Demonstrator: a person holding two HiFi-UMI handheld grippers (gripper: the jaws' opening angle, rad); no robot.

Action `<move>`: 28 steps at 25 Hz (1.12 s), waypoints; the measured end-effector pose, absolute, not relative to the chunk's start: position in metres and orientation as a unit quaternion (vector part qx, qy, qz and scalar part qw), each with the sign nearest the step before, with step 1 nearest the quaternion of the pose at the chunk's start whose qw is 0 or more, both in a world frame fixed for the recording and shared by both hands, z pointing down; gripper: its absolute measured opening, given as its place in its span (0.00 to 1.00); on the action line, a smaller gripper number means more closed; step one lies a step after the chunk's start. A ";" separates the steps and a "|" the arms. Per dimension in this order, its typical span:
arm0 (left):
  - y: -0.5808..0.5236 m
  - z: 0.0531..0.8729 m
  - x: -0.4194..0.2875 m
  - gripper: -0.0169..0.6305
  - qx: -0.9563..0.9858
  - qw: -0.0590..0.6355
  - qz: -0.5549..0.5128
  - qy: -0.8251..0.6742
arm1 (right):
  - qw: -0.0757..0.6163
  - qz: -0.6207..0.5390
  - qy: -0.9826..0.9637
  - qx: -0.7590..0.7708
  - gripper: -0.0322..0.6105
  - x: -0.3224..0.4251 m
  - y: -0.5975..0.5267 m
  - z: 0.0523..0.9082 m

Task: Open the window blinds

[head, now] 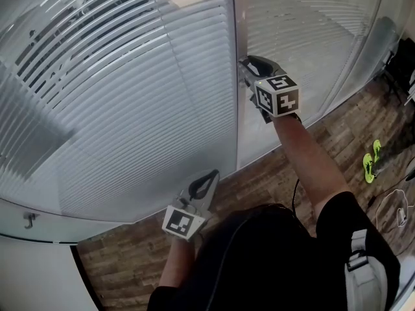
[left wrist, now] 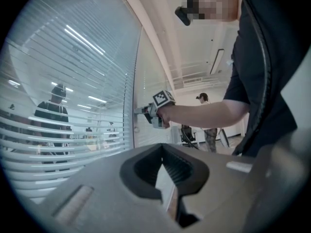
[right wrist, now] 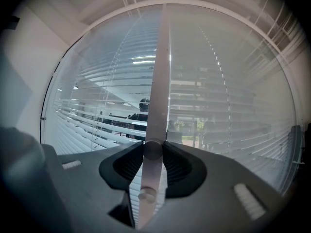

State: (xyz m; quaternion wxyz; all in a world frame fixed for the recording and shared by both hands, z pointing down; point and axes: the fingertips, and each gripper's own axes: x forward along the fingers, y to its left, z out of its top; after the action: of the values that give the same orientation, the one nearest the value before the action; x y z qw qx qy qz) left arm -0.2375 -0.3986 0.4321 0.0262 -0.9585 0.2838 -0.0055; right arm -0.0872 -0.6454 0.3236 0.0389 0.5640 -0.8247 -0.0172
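Observation:
White slatted blinds (head: 130,109) hang behind two glass panes, split by an upright white post (head: 234,109). Shapes beyond show between the slats of the left blind, and the right blind (head: 305,31) looks paler. My right gripper (head: 246,63) points level at the post and is shut on a small round knob (right wrist: 152,149) that sticks out of the post (right wrist: 160,72). A second, smaller stud (right wrist: 146,195) sits just below the knob. From the left gripper view the right gripper (left wrist: 141,111) shows at the post. My left gripper (head: 211,177) hangs low beside the pane, shut on nothing (left wrist: 163,152).
Wood-pattern floor (head: 272,180) runs along the glass. A green object (head: 371,162) and white cables (head: 399,209) lie at the right. A small hook (head: 28,220) sits on the lower left frame. One person (left wrist: 53,110) stands behind the blinds, another (left wrist: 209,125) far back.

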 end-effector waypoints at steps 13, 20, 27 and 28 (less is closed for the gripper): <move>-0.403 0.438 -0.235 0.03 -0.960 0.019 -0.006 0.279 | 0.029 -0.036 -0.828 0.558 0.29 -0.087 -0.633 0.320; -0.402 0.439 -0.225 0.03 -0.966 0.022 -0.005 0.259 | 0.015 -0.110 -0.853 0.510 0.27 -0.095 -0.584 0.307; -0.405 0.434 -0.216 0.03 -0.970 0.012 -0.005 0.241 | -0.016 -0.131 -0.878 0.460 0.17 -0.090 -0.521 0.303; -0.405 0.434 -0.216 0.03 -0.971 0.011 -0.007 0.239 | -0.022 -0.135 -0.882 0.451 0.16 -0.091 -0.513 0.303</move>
State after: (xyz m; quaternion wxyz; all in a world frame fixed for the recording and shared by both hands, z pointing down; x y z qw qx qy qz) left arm -0.2163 -0.4049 0.4337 0.0112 -0.9709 0.2391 -0.0072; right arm -0.0907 -0.5131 0.3033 -0.0219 0.4507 -0.8822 -0.1349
